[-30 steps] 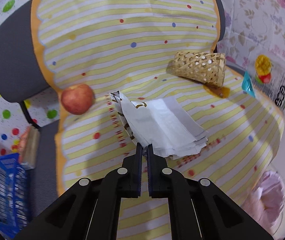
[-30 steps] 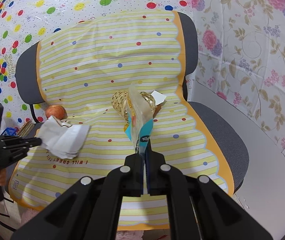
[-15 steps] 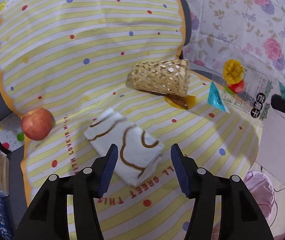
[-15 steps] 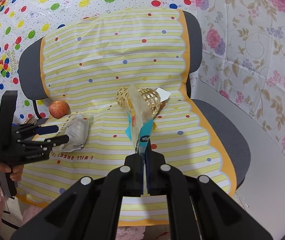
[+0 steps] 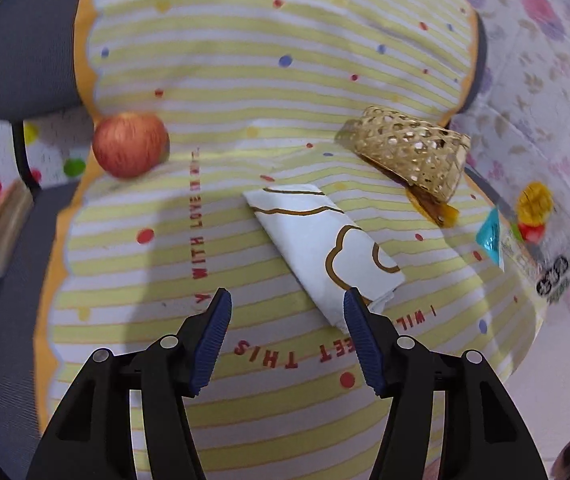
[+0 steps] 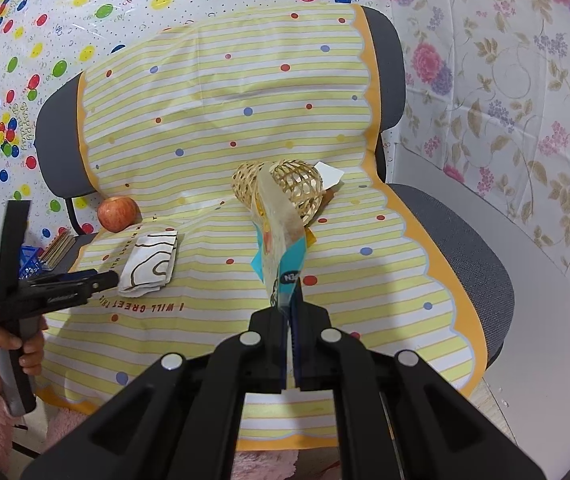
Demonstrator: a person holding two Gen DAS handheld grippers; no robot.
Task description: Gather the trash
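Black right gripper [image 6: 288,312], jaws pinched together on a teal-and-clear snack wrapper [image 6: 281,236] that stands up from the fingers; "EN" is readable in a dark circle on it, and fruit pictures show on its clear side in the left wrist view. Left gripper [image 5: 287,312] spread wide, holding nothing, fingertips just short of a folded white napkin [image 5: 325,246] with brown looping lines, lying flat on the striped chair cover [image 5: 245,80]. Red print on the cover: "I WILL GREET THIS", "WITH LOVE IN M…". Behind the napkin, a woven basket [image 5: 411,158] tipped on its side. Red apple [image 5: 129,151] near the cover's left edge, well apart from the napkin.
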